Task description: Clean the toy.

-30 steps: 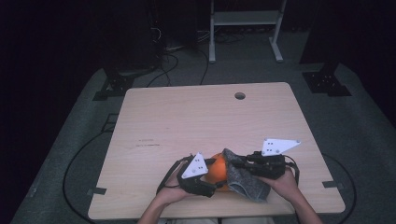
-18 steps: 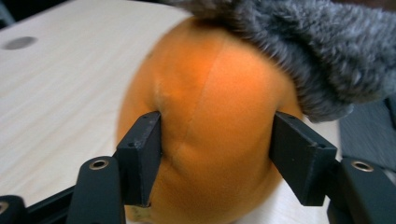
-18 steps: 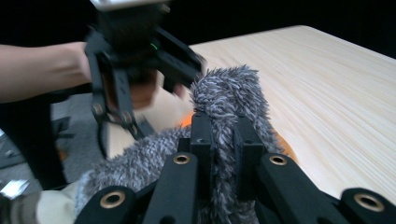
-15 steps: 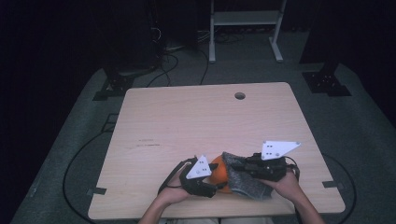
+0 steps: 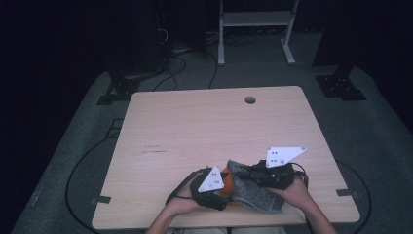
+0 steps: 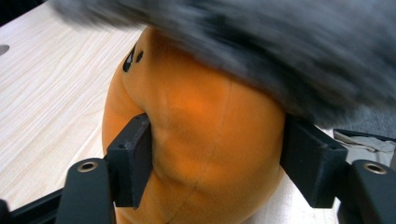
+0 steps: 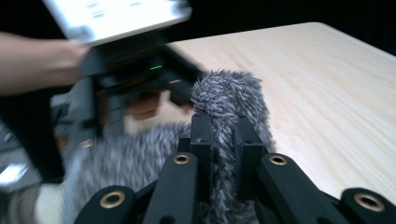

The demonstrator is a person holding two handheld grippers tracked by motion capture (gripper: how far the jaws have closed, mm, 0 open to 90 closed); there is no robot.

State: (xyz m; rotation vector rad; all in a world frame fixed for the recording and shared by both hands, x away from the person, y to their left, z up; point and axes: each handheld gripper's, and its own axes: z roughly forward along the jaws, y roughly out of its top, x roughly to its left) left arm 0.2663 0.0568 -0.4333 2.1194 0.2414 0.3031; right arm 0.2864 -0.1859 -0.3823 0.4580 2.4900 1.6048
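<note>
Two grippers work close together at the near edge of the table (image 5: 195, 126), each held in one of the person's hands. The left gripper (image 6: 215, 154) is clamped on an orange plush toy (image 6: 196, 140): its two black jaws press into the soft body from either side, and the fabric dents inward where the left-hand pad bites. These jaws have just been closing and then eased a little, with the toy between them throughout. Small black markings sit on the toy's upper flank, above and to the left of that pad. A grey fuzzy cloth (image 6: 261, 42) drapes over the top of the toy, just beyond the left gripper's jaws, and is blurred there.

The right gripper (image 7: 223, 135) has its jaws pressed nearly together, pinching a fold of the same grey fuzzy cloth, whose pile bulges up past the fingertips and spills down to the left of them. Beyond it, the left gripper and its grey three-cornered plate appear blurred.

From the high view, the left gripper (image 5: 221, 187) and right gripper (image 5: 243, 176) sit just beside each other, the orange toy (image 5: 226, 181) between them and the cloth (image 5: 255, 192) spread under the right gripper.
</note>
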